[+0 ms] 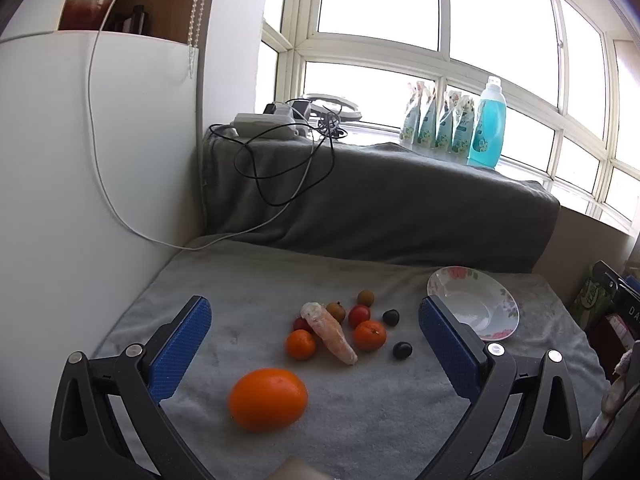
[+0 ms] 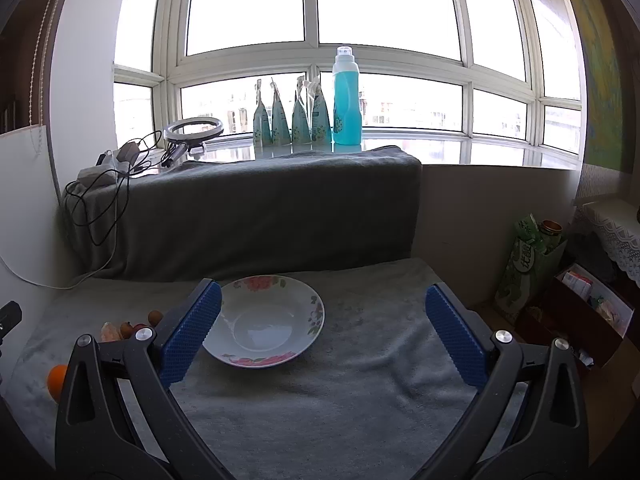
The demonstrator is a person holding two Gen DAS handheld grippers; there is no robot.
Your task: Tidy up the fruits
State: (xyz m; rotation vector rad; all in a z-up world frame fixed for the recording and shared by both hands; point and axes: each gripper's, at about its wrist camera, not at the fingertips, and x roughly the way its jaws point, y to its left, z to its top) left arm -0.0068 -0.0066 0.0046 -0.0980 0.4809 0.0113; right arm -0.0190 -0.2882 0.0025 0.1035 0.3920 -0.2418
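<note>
In the left wrist view a large orange point(image 1: 268, 399) lies on the grey towel, close in front of my open, empty left gripper point(image 1: 316, 320). Behind it lie two small tangerines point(image 1: 300, 344) point(image 1: 370, 335), a pale peeled piece point(image 1: 329, 333), red and brown small fruits point(image 1: 359, 315) and two dark ones point(image 1: 402, 350). A white floral plate point(image 1: 496, 334) sits empty at the right. In the right wrist view my right gripper point(image 2: 323, 308) is open and empty, with the plate point(image 2: 316, 312) between its fingers' line of sight. Fruits point(image 2: 58, 376) peek out at the left.
A raised ledge under a dark grey blanket point(image 1: 380, 200) bounds the back, with a power strip and cables point(image 1: 268, 124). A blue bottle point(image 2: 347, 98) and pouches point(image 2: 292, 116) stand on the windowsill. A white panel point(image 1: 80, 200) walls the left. Boxes point(image 2: 568, 300) stand at the right.
</note>
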